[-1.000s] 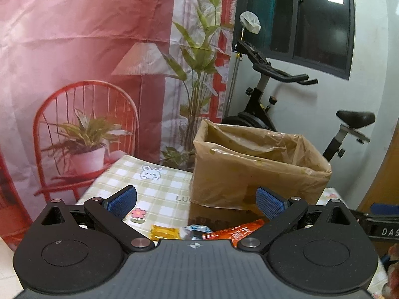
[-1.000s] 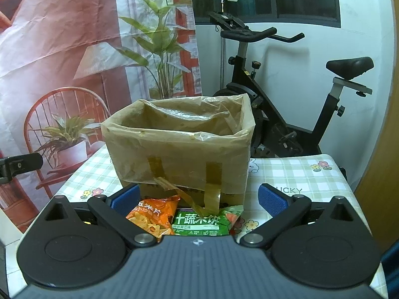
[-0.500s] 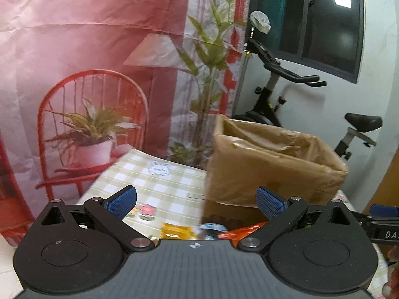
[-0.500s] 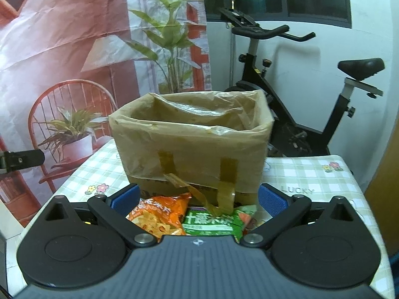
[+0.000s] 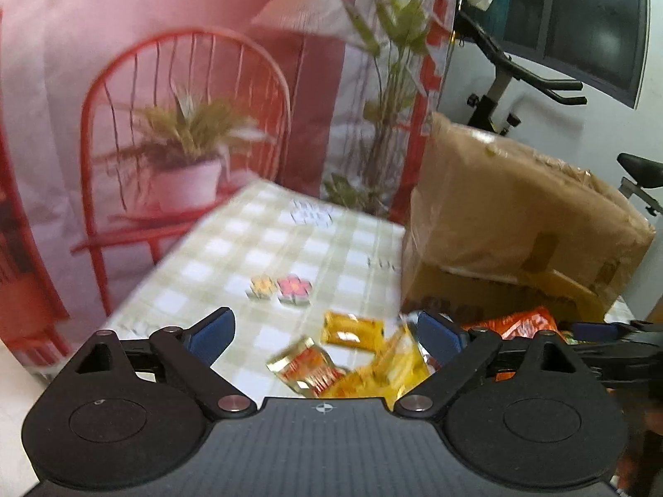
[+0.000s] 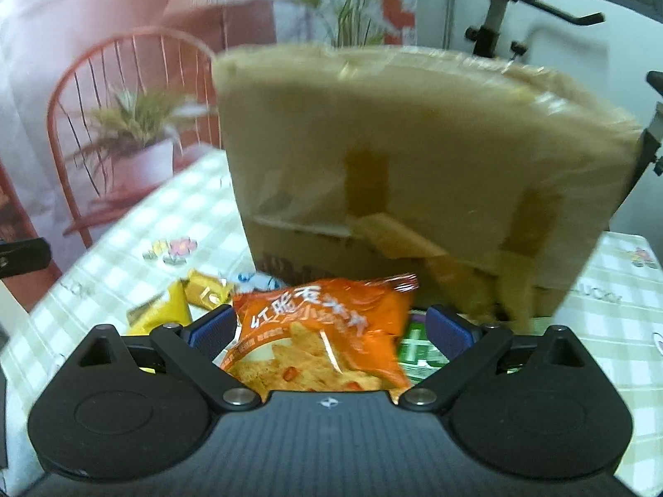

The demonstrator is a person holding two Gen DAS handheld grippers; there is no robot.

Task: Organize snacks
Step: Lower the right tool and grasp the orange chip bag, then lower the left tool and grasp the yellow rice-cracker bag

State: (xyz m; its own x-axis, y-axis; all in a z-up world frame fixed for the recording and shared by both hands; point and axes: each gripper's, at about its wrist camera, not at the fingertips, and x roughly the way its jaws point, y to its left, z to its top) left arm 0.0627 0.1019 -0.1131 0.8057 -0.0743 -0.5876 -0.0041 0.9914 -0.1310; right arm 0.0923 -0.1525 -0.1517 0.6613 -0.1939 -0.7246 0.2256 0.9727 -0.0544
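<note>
Orange snack packet (image 6: 319, 331), yellow packets (image 5: 352, 327), brown box (image 6: 414, 157), green-checked tablecloth (image 5: 265, 248)

Both grippers are held low and level, side by side. The left gripper (image 5: 325, 333) has its blue-padded fingers spread wide, nothing between them. The right gripper (image 6: 331, 325) is spread equally wide.

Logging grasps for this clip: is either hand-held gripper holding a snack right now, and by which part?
Nothing is held. The left hand-held gripper and right hand-held gripper are both open; the orange snack packet lies between the right one's fingers, unclamped.
</note>
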